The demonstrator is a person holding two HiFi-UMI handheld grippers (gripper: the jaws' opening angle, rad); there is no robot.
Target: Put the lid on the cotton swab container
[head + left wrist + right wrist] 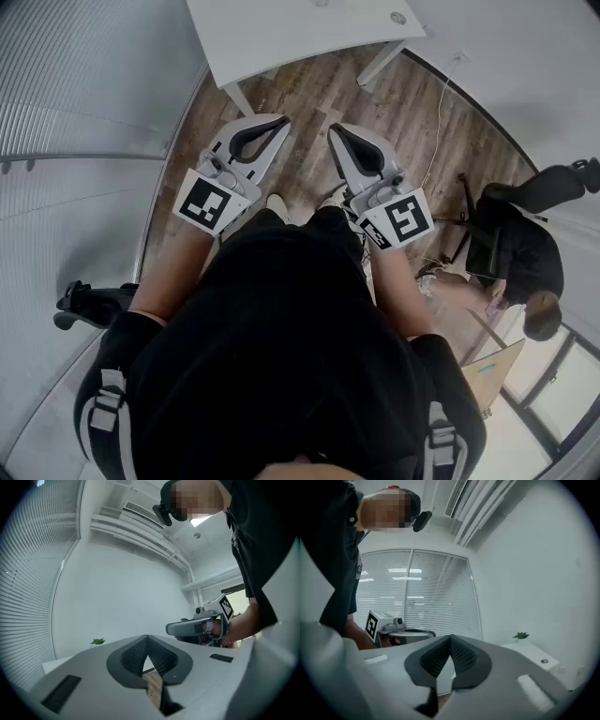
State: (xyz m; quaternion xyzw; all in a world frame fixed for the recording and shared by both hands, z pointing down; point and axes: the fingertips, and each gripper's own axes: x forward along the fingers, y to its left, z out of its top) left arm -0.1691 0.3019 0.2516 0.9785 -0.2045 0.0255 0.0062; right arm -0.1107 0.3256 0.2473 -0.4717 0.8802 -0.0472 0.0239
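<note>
No cotton swab container and no lid shows in any view. My left gripper [279, 120] is held level in front of the person's body, jaws shut with nothing between them. My right gripper [336, 129] is beside it, also level, shut and empty. Both point toward a white table [300, 33] across a stretch of wooden floor. In the left gripper view the closed jaw tips [147, 637] meet, and the right gripper [197, 627] shows to the side. In the right gripper view the tips [450, 637] also meet, with the left gripper [401, 632] at the left.
A small green plant [521, 635] and a small round fitting [544, 661] are on the white table. Window blinds [75, 75] run along the left. Another person [520, 253] sits on a chair at the right, near a cardboard box [492, 375]. A cable [439, 112] trails across the floor.
</note>
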